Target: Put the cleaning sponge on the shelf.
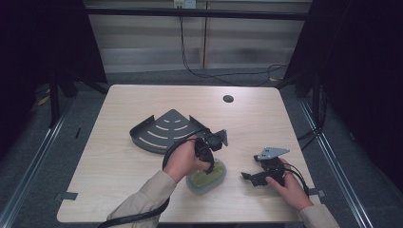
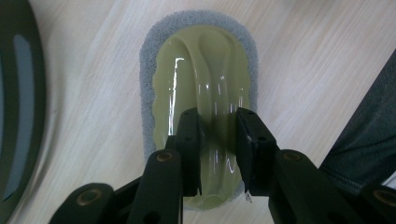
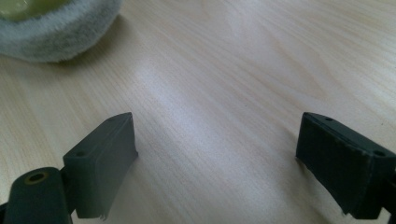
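An oval scrubber [image 1: 216, 175] lies on the table near the front edge: a grey sponge pad [image 2: 149, 93] under a glossy olive-green plastic top [image 2: 187, 60] with a raised grip ridge along its middle. My left gripper [image 2: 218, 128] points down at it, and its black fingers [image 2: 189, 135] press on both sides of that ridge. In the high view the left gripper [image 1: 209, 166] stands over the scrubber's near end. My right gripper [image 1: 247, 176] rests low on the wood to the right of the scrubber, jaws wide apart [image 3: 217, 140] with bare table between them.
A black quarter-round slotted shelf [image 1: 161, 130] lies just behind and left of the scrubber; its edge [image 2: 18, 93] runs along the left of the left gripper view. A cable hole [image 1: 228, 99] sits at the back of the table. A grey sleeve [image 2: 369, 140] is at the right.
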The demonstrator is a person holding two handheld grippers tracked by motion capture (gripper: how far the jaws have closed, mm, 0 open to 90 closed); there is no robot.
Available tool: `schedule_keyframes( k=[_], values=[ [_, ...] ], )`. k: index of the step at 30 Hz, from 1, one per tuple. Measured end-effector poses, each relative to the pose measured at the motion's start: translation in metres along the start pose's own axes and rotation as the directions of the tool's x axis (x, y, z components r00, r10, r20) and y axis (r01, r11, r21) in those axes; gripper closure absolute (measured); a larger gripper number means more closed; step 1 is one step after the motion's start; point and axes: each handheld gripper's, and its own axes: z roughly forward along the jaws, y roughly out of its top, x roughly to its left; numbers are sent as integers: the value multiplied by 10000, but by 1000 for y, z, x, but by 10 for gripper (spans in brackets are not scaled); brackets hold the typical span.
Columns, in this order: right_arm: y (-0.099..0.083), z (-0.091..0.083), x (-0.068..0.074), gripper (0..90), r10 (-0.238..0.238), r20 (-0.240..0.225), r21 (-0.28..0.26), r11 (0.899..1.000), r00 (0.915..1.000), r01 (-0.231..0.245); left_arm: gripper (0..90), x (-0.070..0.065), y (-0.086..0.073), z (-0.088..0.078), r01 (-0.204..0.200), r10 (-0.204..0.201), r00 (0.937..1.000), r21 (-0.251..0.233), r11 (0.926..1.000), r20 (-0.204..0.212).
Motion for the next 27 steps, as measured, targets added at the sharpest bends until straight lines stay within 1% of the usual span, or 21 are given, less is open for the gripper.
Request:
schedule_keyframes(
  k=[2, 3, 4, 5, 6, 7, 8, 9, 10, 11, 12, 18, 19, 20, 21, 23, 26, 27],
  values=[
    [0, 0, 0, 115, 2, 1, -2, 10000, 10000, -2, 722, 1, -1, -2, -15, 14, 10000, -13, 10000, -64],
    [0, 0, 0, 115, -1, 1, -1, 10000, 10000, 1, 722, 3, -4, -7, 8, -8, 10000, 16, 10000, -99],
    [0, 0, 0, 115, -1, 1, -1, 10000, 10000, 1, 722, 3, -4, -7, 8, -8, 10000, 16, 10000, -99],
    [0, 0, 0, 115, 0, 1, -2, 10000, 10000, 0, 722, 4, -5, -9, 100, -100, 9999, -18, 9999, -70],
    [0, 0, 0, 115, -3, 2, -3, 10000, 10000, 3, 722, 8, -8, -14, 64, -64, 9999, 32, 10000, -93],
    [0, 0, 0, 115, 6, 0, -2, 10000, 10000, -6, 722, 8, -8, -14, 64, -64, 9999, 32, 10000, -93],
    [0, 0, 0, 115, 5, 0, 0, 10000, 10000, -5, 722, 11, -11, -19, 240, -241, 9997, -44, 9997, -78],
    [0, 0, 0, 115, 5, 0, 0, 10000, 10000, -5, 722, 11, -11, -19, 240, -241, 9997, -44, 9997, -78],
    [0, 0, 0, 115, 16, 2, 3, 10000, 10000, -16, 722, 16, -14, -24, 284, -284, 9995, -52, 9996, -143],
    [0, 0, 0, 115, 16, 2, 3, 10000, 10000, -16, 722, 16, -14, -24, 284, -284, 9995, -52, 9996, -143],
    [0, 0, 0, 115, 18, 2, 3, 10000, 10000, -18, 722, 19, -17, -28, 448, -449, 9989, -130, 9989, -142],
    [0, 0, 0, 115, 11, -2, -1, 10000, 10000, -11, 722, 27, -22, -39, 585, -590, 9979, -197, 9981, -254],
    [0, 0, 0, 115, 11, 1, 0, 10000, 10000, -11, 722, 29, -24, -42, 766, -776, 9965, -333, 9965, -316],
    [0, 0, 0, 115, 11, 1, 0, 10000, 10000, -11, 722, 29, -24, -42, 766, -776, 9965, -333, 9965, -316],
    [0, 0, 0, 115, 8, 1, -1, 10000, 10000, -8, 722, 30, -24, -44, 694, -701, 9970, -220, 9973, -322],
    [0, 0, 0, 115, 9, 0, -2, 10000, 10000, -9, 722, 32, -25, -48, 797, -805, 9962, -248, 9965, -328],
    [0, 0, 0, 115, 7, -1, -1, 10000, 10000, -7, 722, 36, -25, -54, 824, -831, 9958, -195, 9964, -379],
    [0, 0, 0, 115, 10, 1, -1, 10000, 10000, -10, 722, 37, -25, -55, 840, -850, 9956, -254, 9961, -404]
  ],
)
